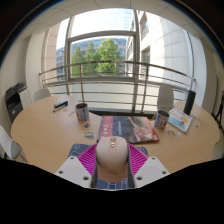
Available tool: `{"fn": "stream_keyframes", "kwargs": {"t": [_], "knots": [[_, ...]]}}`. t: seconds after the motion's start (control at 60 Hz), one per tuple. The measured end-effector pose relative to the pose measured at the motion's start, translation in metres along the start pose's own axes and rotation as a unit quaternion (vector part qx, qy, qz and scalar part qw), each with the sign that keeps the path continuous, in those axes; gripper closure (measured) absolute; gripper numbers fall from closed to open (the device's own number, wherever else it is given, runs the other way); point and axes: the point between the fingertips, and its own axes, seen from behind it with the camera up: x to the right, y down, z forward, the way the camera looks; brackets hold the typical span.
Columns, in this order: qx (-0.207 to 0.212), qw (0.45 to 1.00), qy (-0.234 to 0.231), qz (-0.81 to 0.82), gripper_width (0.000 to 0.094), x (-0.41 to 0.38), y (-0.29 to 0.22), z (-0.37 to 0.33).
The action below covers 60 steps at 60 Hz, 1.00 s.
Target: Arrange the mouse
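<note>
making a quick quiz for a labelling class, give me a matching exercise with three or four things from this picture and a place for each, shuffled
Things:
1. mouse
2. dark cup
3. tissue box
4. mouse mat

Places:
A. at the far right of the table, past a second cup
B. between the fingers of the tongs, on the table
C. left of the mouse mat, farther back on the table
D. just beyond the mouse, in the middle of the table

Pairs: 1-B, 2-C, 3-A, 4-D
</note>
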Motion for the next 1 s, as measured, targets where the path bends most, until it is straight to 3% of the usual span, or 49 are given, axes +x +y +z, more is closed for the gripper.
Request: {"fn": "stream_keyframes", "kwargs": {"t": [0.117,0.25,0.3,0.383,0.417,0.733,1.0], "knots": [[-0.057,0.998,-0.008,-0.009,0.0489,-0.009,0.054,0.028],[-0.083,0.996,-0.005,-0.012,0.0412,-0.014,0.095,0.042],[-0.087,0.996,0.0,-0.011,0.0333,-0.013,0.101,0.042],[-0.075,0.997,0.006,-0.015,0.0076,-0.015,0.09,0.03],[-0.076,0.997,0.009,-0.016,0.0106,-0.015,0.083,0.021],[-0.018,0.999,0.018,-0.02,0.0088,-0.032,0.032,-0.106],[-0.011,0.999,0.017,-0.041,0.0091,-0.048,0.055,-0.218]]}}
